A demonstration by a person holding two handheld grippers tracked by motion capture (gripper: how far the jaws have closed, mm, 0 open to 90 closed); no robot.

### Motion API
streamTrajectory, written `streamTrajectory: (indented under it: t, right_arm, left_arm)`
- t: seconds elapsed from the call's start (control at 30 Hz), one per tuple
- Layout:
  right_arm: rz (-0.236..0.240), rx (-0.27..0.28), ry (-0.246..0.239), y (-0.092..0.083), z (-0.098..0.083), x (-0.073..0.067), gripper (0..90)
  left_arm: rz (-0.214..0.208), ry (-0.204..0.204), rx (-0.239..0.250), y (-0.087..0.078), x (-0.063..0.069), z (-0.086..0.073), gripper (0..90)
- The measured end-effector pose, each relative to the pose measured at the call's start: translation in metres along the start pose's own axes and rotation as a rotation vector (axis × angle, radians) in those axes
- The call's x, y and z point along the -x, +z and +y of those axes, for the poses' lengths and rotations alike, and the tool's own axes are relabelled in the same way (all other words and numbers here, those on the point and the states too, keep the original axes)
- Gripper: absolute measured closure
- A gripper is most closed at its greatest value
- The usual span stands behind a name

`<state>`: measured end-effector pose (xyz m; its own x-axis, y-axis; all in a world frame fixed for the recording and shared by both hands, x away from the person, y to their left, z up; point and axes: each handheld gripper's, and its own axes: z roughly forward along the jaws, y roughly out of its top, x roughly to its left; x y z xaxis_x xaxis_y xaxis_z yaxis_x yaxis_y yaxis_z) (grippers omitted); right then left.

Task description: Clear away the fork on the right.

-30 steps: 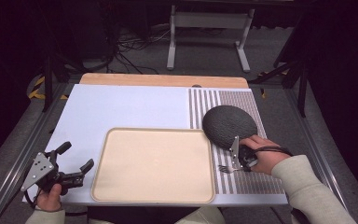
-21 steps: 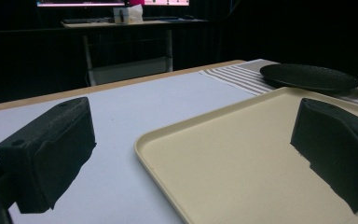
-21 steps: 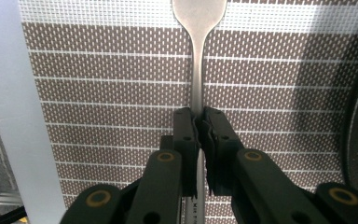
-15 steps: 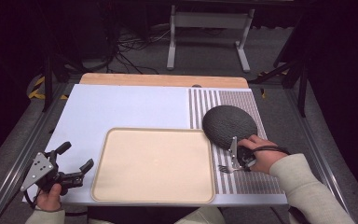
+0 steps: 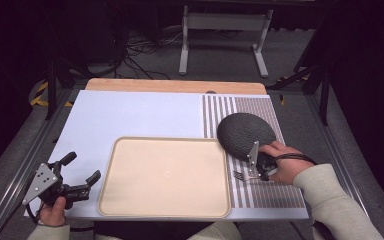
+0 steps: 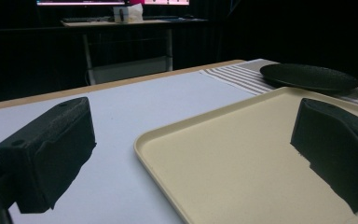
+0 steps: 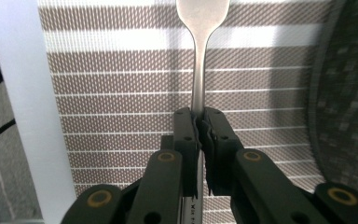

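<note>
Left hand-held gripper (image 5: pixel 80 175): jaws spread wide, nothing between them, beside the beige tray (image 5: pixel 165 175). Right hand-held gripper (image 7: pixel 199 122): clamped on the fork (image 7: pixel 199 56) handle; fork extends ahead over the striped placemat (image 7: pixel 121 93), dark plate (image 5: pixel 245 134) just beside.

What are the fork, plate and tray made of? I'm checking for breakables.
Fork: polished metal by its silvery shine. Plate: dark, matte, finely textured, perhaps stoneware or melamine; the look leaves it open. Tray: beige, smooth, moulded rim, likely plastic.
</note>
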<state>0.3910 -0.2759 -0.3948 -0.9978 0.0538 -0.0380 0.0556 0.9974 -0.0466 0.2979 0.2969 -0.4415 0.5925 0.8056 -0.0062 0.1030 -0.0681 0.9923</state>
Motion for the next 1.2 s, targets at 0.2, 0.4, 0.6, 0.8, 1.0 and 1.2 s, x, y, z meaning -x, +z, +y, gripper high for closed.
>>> streamTrajectory:
  t: [0.2, 0.4, 0.6, 0.8, 1.0, 1.2]
  right_arm:
    - [-0.032, 0.061, 0.027, -0.018, 0.001, 0.001, 84.5]
    - [-0.044, 0.108, 0.067, -0.028, 0.003, 0.001, 84.5]
    - [-0.065, 0.156, 0.114, -0.037, 0.007, 0.0, 84.5]
    - [-0.068, 0.211, 0.178, -0.045, 0.013, 0.001, 84.5]
    - [-0.067, 0.239, 0.25, -0.053, 0.028, -0.002, 84.5]
    - [-0.05, 0.259, 0.34, -0.059, 0.046, -0.007, 84.5]
  left_arm:
    - [0.003, -0.001, -0.001, -0.001, 0.0, 0.0, 0.3]
    - [0.003, 0.0, -0.001, -0.001, -0.001, 0.0, 0.3]
    - [0.003, 0.001, -0.001, -0.001, -0.001, 0.0, 0.3]
    - [0.004, 0.0, -0.001, -0.001, -0.001, 0.0, 0.3]
    - [0.001, 0.001, -0.003, -0.001, -0.001, 0.0, 0.3]
    - [0.0, 0.001, -0.003, -0.001, -0.001, 0.0, 0.4]
